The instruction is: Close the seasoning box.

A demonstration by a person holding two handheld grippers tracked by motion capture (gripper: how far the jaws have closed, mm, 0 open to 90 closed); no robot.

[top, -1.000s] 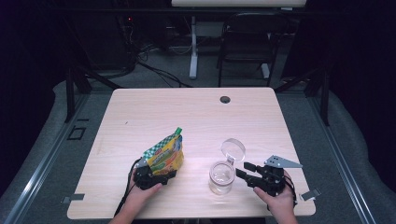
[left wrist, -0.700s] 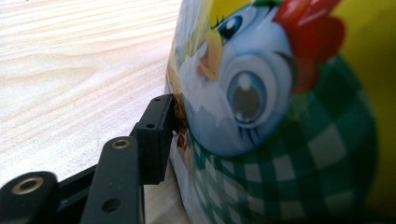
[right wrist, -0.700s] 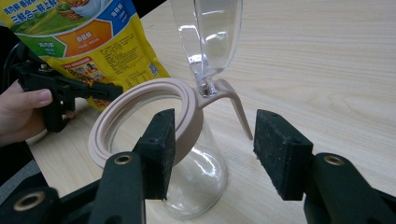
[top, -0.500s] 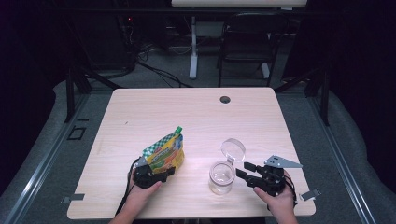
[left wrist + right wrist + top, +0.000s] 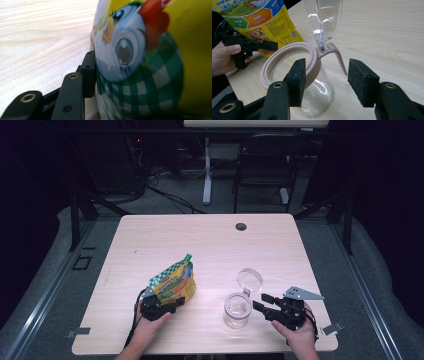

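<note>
On the pale wooden counter (image 5: 210,245) a yellow snack bag (image 5: 174,282) with green checks stands tilted near the person's edge, left of a clear glass jar (image 5: 237,310). The jar's hinged lid (image 5: 249,280) stands open and upright behind its beige rim (image 5: 287,62). A dark round grommet (image 5: 241,226) sits well apart at the far edge. The left gripper (image 5: 165,306) has its fingers (image 5: 88,72) closed on the bag's lower part. The right gripper (image 5: 260,303) rests just beside the jar, its fingers (image 5: 362,82) spread apart and holding nothing, with the rim in front of one of them. Compared with a second ago, the bag leans slightly farther left; the jar and right gripper look unchanged.
</note>
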